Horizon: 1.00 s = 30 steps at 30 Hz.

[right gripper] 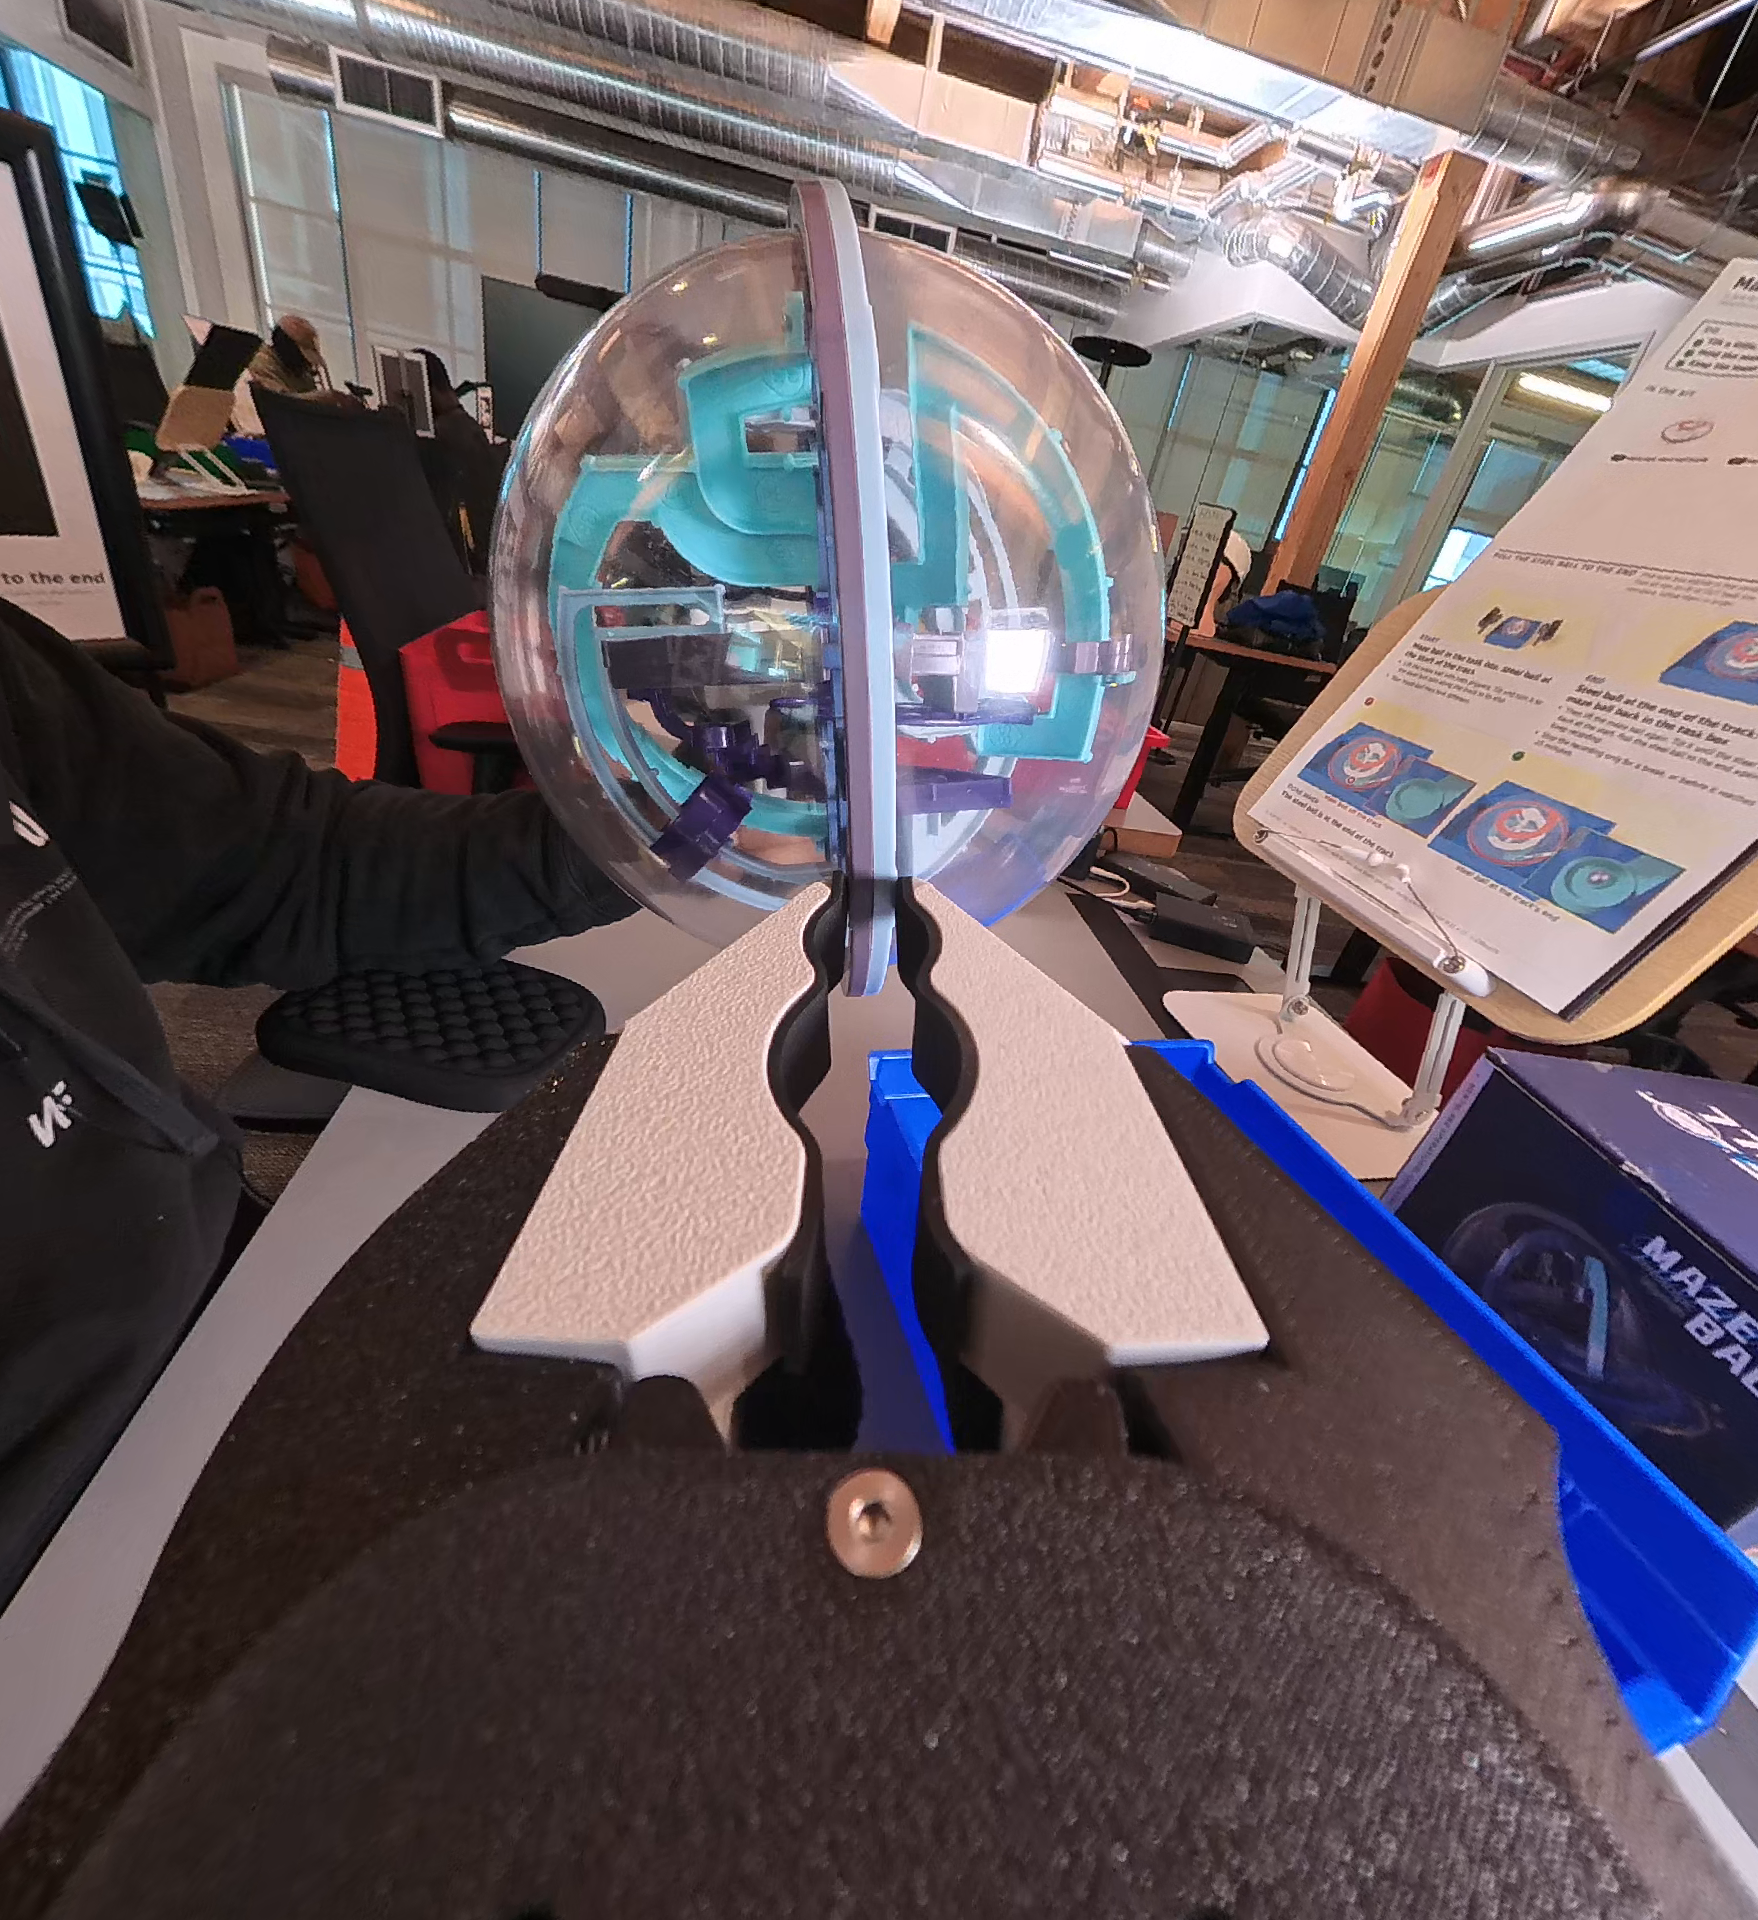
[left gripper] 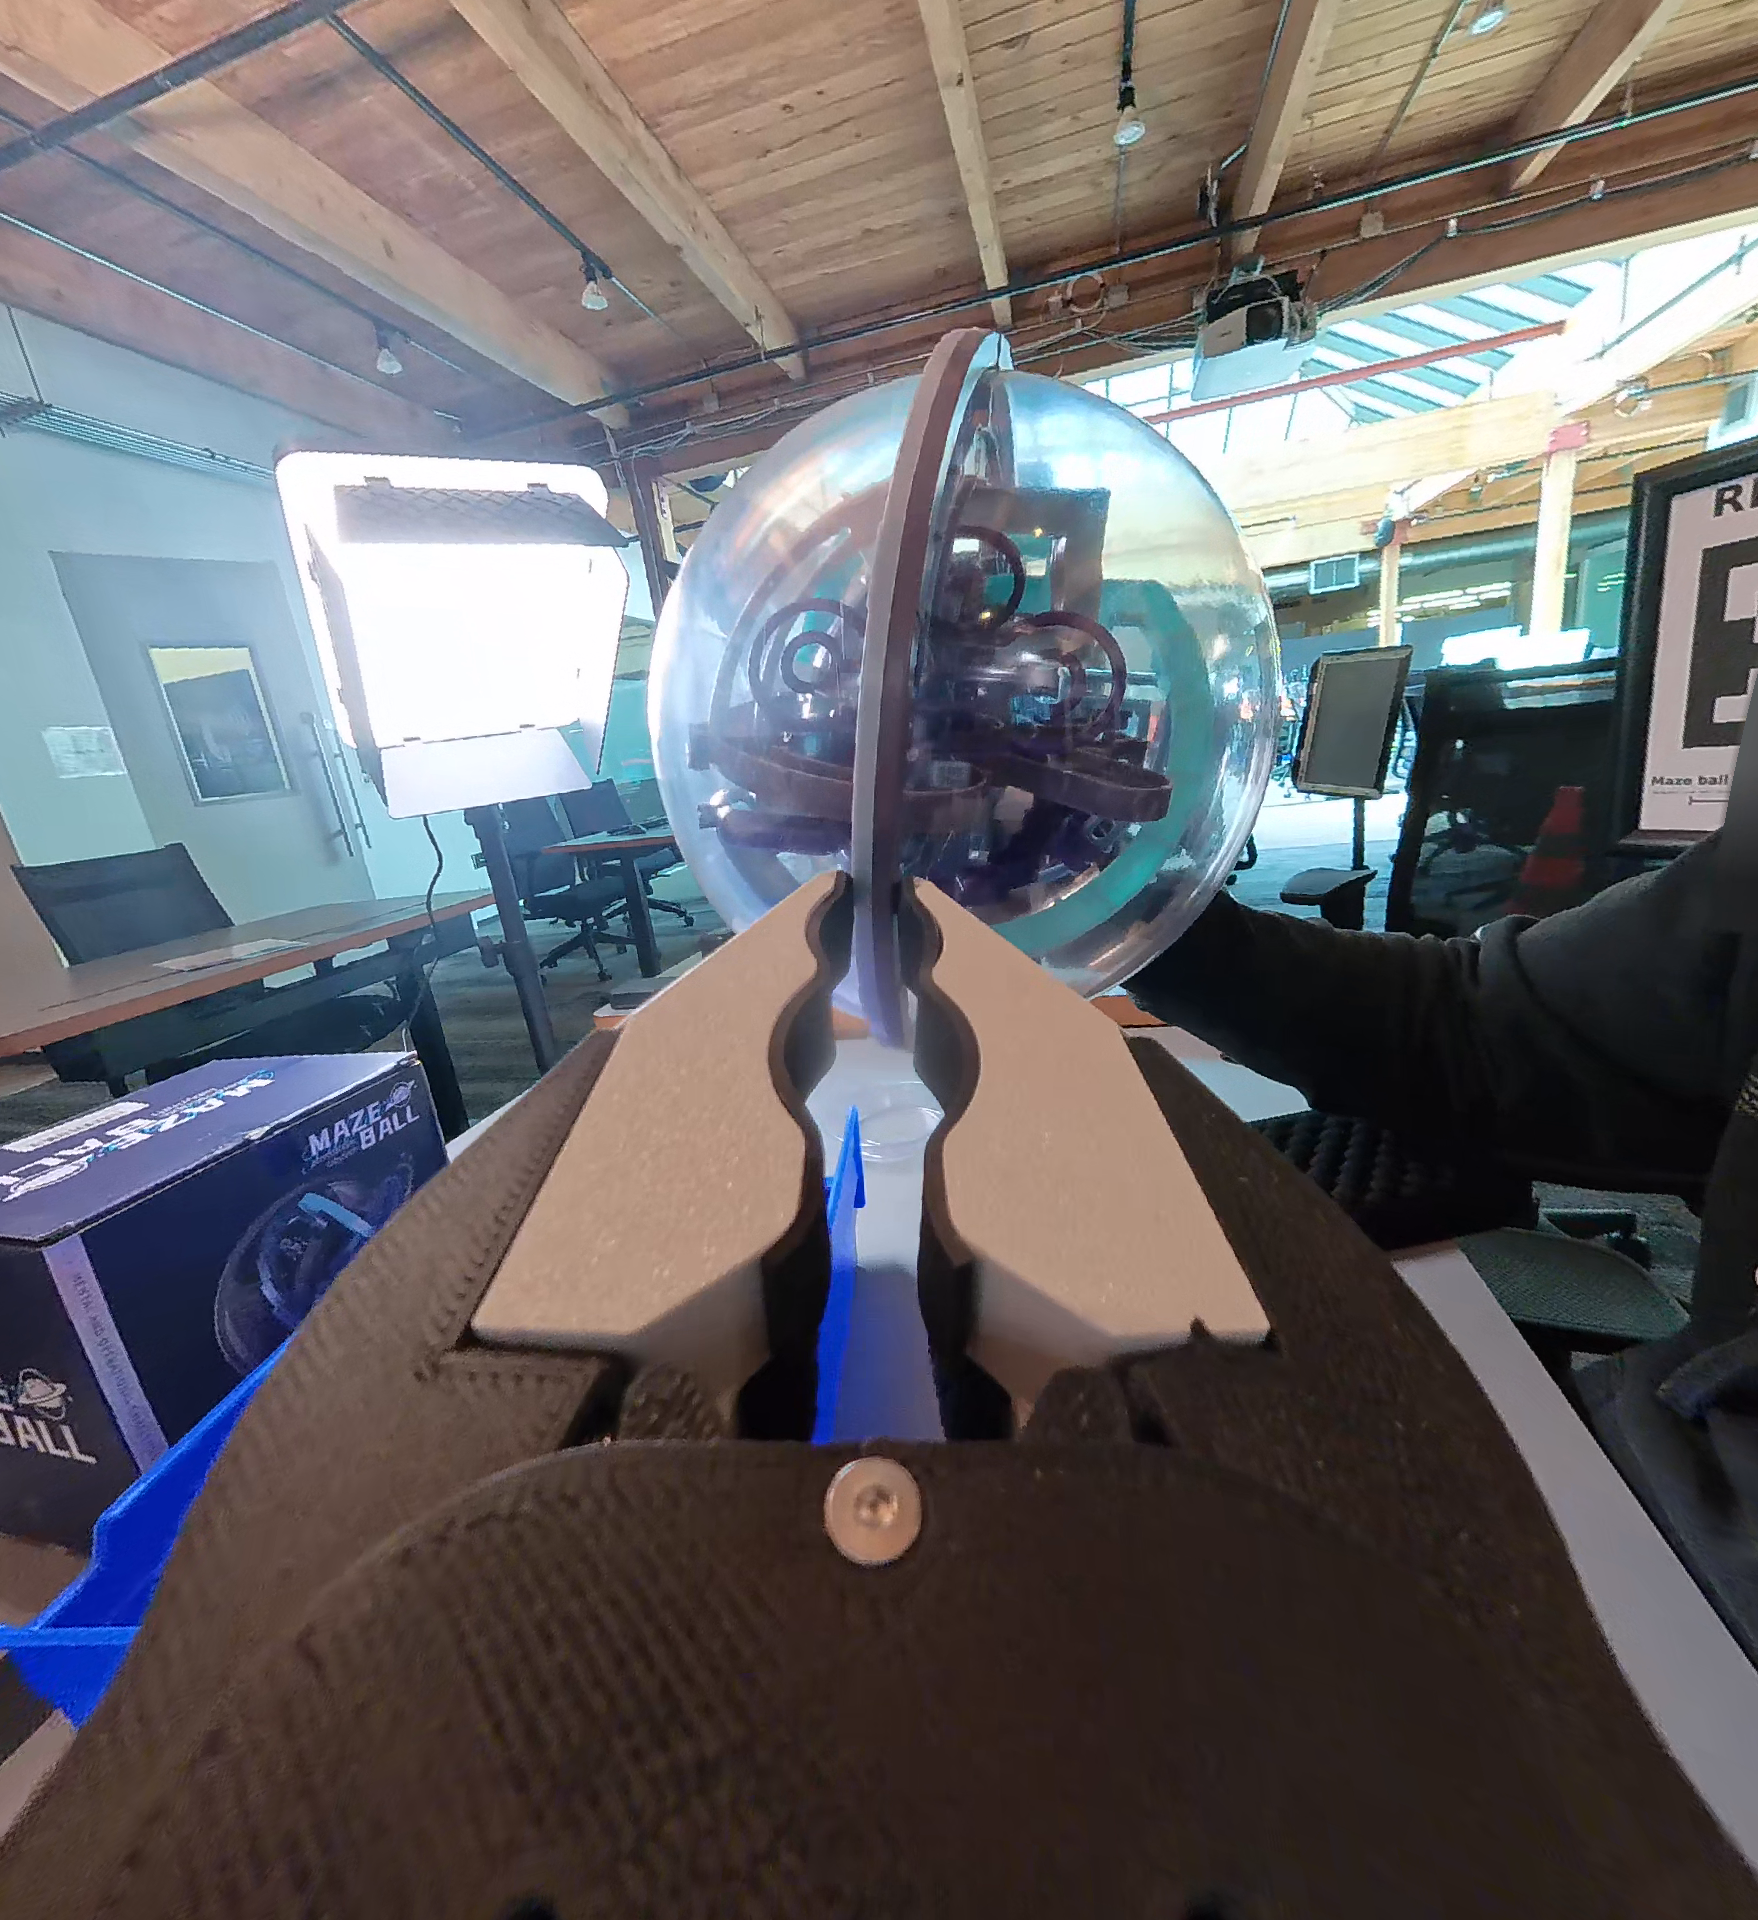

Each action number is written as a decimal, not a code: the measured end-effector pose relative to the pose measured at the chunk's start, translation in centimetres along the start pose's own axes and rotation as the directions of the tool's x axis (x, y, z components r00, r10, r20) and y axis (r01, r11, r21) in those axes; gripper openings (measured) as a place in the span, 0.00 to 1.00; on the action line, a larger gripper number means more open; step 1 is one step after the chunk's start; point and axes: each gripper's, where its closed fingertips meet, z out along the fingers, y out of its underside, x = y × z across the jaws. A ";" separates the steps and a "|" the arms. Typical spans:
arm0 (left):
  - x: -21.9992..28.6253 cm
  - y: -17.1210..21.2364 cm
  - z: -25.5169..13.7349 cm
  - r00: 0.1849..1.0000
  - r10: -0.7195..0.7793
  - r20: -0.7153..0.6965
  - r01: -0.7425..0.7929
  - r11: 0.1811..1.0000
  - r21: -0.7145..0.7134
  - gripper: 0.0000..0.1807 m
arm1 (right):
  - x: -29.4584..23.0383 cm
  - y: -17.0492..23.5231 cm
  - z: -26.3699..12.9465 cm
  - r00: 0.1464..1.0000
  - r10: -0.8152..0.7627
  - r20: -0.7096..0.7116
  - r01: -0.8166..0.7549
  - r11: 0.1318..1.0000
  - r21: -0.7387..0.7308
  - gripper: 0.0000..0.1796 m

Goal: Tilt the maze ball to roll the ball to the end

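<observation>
Maze ball [left gripper: 963, 686], a clear sphere with a flat equatorial rim [left gripper: 880, 727] and coloured tracks inside, held aloft above the tabletop [right gripper: 1114, 935], clear of the blue bin [right gripper: 1477, 1299] and the printed box [left gripper: 158, 1247]. Left hand-held gripper [left gripper: 877, 904] pinched on the lower edge of the rim, one finger on each face; right hand-held gripper [right gripper: 870, 904] likewise clamped on the rim, seemingly from the opposite side of the sphere. Rim standing nearly upright in both wrist views. Small steel ball not surely located among the reflections and tracks. Shell judged rigid, hollow and light, but smooth and curved, hence slippery to flat fingers and poorly suited to a direct grasp; rim judged the only sound purchase, thin, flat and stiff. Two opposed pinches judged adequate for slow tilting, yet prone to pivoting or slipping off the narrow edge under quick rotation. Plastic shell and fine internal tracks probably brittle if dropped. Instruction sheet on a stand [right gripper: 1581, 675] nearby on the right, well apart from the sphere.
</observation>
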 end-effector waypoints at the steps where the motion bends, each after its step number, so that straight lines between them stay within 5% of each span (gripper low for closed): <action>1: 0.0 0.0 0.0 1.000 0.001 -0.001 -0.001 1.000 0.001 0.04 | 0.0 -0.1 0.0 1.000 -0.002 0.000 0.002 1.000 -0.001 0.04; 30: -0.3 -2.0 0.4 0.996 0.090 -0.019 -0.089 0.995 0.048 0.04 | 0.4 -2.7 0.4 0.994 -0.107 0.007 0.107 0.994 -0.004 0.04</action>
